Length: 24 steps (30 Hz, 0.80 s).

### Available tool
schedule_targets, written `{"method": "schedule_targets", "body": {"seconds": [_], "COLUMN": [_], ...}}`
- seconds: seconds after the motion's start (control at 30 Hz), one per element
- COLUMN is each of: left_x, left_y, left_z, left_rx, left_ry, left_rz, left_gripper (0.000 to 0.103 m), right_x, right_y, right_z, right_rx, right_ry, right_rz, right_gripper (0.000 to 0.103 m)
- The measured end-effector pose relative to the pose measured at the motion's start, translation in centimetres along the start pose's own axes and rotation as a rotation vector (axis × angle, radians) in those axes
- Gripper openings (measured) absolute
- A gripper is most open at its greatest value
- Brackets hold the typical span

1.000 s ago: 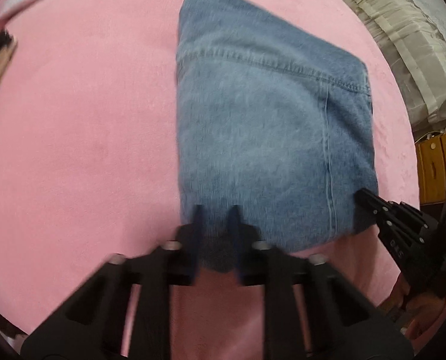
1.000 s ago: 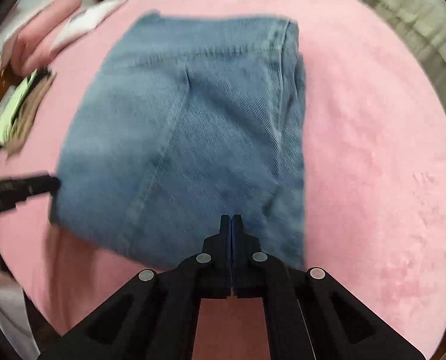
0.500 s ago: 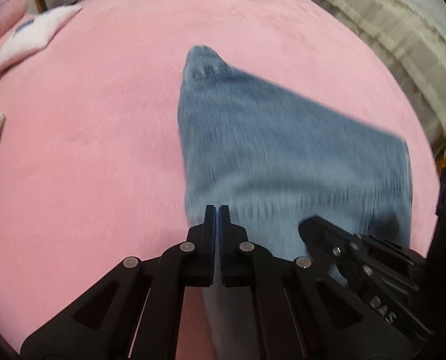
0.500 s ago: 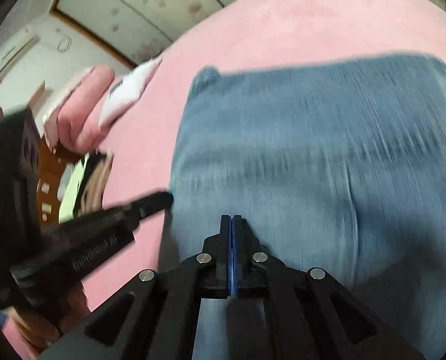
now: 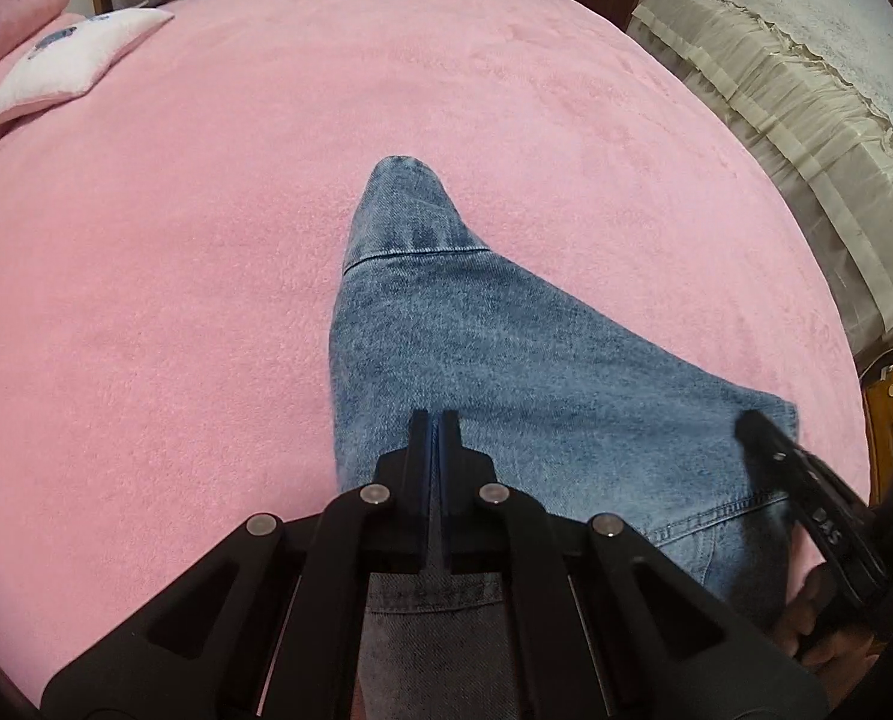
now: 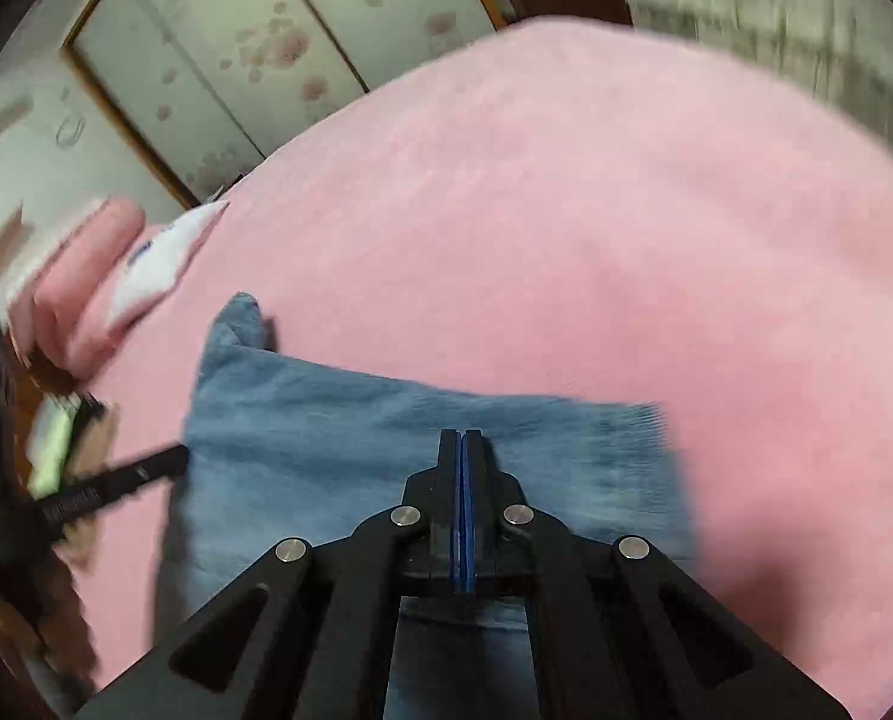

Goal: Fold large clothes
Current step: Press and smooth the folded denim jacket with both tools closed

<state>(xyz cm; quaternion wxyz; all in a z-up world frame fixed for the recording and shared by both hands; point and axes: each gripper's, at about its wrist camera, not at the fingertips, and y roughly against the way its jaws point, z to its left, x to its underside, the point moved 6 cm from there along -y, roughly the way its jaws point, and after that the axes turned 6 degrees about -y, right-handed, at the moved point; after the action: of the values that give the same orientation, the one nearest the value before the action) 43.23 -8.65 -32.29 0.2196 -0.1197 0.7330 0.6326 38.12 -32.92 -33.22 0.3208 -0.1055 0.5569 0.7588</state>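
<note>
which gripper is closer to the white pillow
Left. The left gripper holds the jeans on the side toward the white pillow; the right gripper is farther across the denim.

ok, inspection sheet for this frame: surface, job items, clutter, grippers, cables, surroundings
Surface: pink bedspread, soft, covers the bed.
Job's things: folded jeans, near edge lifted, far corner resting on the bedspread.
Clutter: white cushion and pink pillows at the far left corner.
Grippers: left gripper shut on the jeans' near edge; right gripper shut on the jeans as well.
Cables: nothing seen.
Surroundings: lace-covered furniture beside the bed, floral wardrobe doors behind.
</note>
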Motion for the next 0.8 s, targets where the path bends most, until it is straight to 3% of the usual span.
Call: {"method": "schedule_targets", "body": {"seconds": [0.13, 0.33, 0.47, 0.57, 0.7, 0.77, 0.8], "left_x": [2.2, 6.1, 9.9, 12.9, 16.1, 17.9, 18.7], "left_y": [1.9, 4.2, 6.7, 8.5, 11.0, 12.1, 12.5], "left_z": [0.8, 1.2, 0.8, -0.4, -2.7, -3.8, -4.3], "left_rx": [-0.017, -0.034, -0.033, -0.022, -0.029, -0.035, -0.041], "left_ry": [0.019, 0.071, 0.089, 0.095, 0.069, 0.043, 0.038], "left_rz": [-0.009, 0.039, 0.074, 0.107, 0.118, 0.154, 0.172], "left_gripper": [0.0, 0.0, 0.001, 0.001, 0.001, 0.001, 0.001], "right_x": [1.0, 4.0, 7.4, 10.0, 13.4, 15.1, 15.6], "right_y": [2.1, 4.4, 6.7, 9.8, 13.7, 14.8, 15.4], "right_z": [-1.3, -0.4, -0.2, -0.8, -1.8, -1.9, -1.9], "right_rx": [0.029, 0.185, 0.216, 0.197, 0.206, 0.212, 0.219], "right_ry": [0.028, 0.119, 0.201, 0.193, 0.156, 0.15, 0.15], "right_rz": [-0.009, -0.007, 0.039, 0.066, 0.149, 0.188, 0.201], "right_gripper": [0.0, 0.0, 0.008, 0.01, 0.032, 0.037, 0.044]}}
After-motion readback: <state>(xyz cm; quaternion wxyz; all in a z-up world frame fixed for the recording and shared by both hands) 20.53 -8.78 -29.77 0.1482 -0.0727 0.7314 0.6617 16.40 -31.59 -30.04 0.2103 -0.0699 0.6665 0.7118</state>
